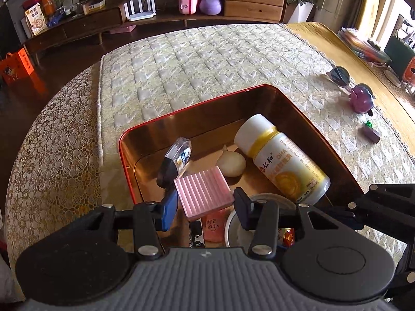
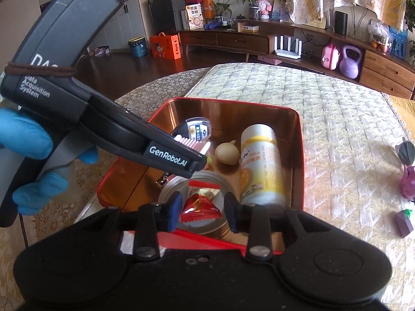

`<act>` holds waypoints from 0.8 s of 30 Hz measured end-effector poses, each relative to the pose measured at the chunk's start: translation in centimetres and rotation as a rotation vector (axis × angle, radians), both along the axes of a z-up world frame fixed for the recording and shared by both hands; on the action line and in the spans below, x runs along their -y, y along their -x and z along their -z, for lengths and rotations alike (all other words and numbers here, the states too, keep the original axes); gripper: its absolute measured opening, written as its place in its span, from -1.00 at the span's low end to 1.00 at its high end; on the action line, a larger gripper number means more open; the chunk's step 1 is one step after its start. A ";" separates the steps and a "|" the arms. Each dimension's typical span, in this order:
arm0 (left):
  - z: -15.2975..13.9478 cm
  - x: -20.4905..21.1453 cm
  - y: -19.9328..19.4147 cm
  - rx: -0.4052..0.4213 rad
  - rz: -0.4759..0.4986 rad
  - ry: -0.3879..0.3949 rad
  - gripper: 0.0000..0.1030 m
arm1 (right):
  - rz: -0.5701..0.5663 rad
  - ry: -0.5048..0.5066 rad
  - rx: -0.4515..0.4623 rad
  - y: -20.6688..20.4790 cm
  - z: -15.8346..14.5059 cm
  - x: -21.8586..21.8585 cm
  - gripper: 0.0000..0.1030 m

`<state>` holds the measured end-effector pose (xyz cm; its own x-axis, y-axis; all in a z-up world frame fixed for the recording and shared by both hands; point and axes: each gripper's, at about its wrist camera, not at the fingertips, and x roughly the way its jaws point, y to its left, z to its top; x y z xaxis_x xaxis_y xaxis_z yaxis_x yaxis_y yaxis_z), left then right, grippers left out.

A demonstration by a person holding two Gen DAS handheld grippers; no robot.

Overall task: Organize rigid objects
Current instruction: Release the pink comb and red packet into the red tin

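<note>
Step in hand: both tongs hang over the red tin [image 1: 124, 155], putting small things into it; most objects are already inside.
Left tongs [image 1: 205, 207]: closed on the pink ribbed block [image 1: 202, 191], held above the tin floor, just beside the small dark bottle [image 1: 175, 160].
Right tongs [image 2: 202, 212]: the jaws stand apart, with the red candy packet [image 2: 199, 207] between them; the pads seem not to press it, and it appears to lie on the round metal lid [image 2: 168, 189].
Other content: the white and yellow bottle [image 1: 282, 160] lies on its side along the right wall; a small pale onion-shaped piece [image 1: 232, 164] sits in the middle.
Left outside: sunglasses [image 1: 339, 76], a purple toy [image 1: 361, 99] and a small purple block [image 1: 372, 133] on the desk mat, well apart from the tin.
Next move, my judgement: let the pink block down and open the left tongs, then go for the things outside.
Edges and room: the tin is crowded at the near side and both tongs are close together; the far corner is free.
</note>
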<state>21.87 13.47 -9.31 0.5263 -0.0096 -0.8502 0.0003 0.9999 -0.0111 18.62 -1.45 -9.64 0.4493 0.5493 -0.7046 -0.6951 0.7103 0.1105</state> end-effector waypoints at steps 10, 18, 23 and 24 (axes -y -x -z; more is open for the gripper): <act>-0.3 -0.5 0.7 -0.002 -0.035 0.032 -0.09 | 0.034 -0.068 0.004 1.4 -1.7 2.6 -0.07; -1.2 -0.3 1.8 0.032 -0.041 0.038 0.04 | 0.080 -0.100 0.013 2.4 -2.7 5.0 0.05; -2.5 0.5 2.8 0.064 -0.028 0.040 0.04 | 0.114 -0.113 0.018 2.8 -3.1 6.5 0.12; -2.7 0.7 2.9 0.070 -0.025 0.041 0.05 | 0.120 -0.114 0.024 2.9 -3.2 6.9 0.13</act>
<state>18.95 12.76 -6.58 0.5848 -0.0296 -0.8106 -0.0223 0.9984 -0.0525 15.73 -8.32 -6.49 0.5327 0.5659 -0.6293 -0.6091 0.7726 0.1792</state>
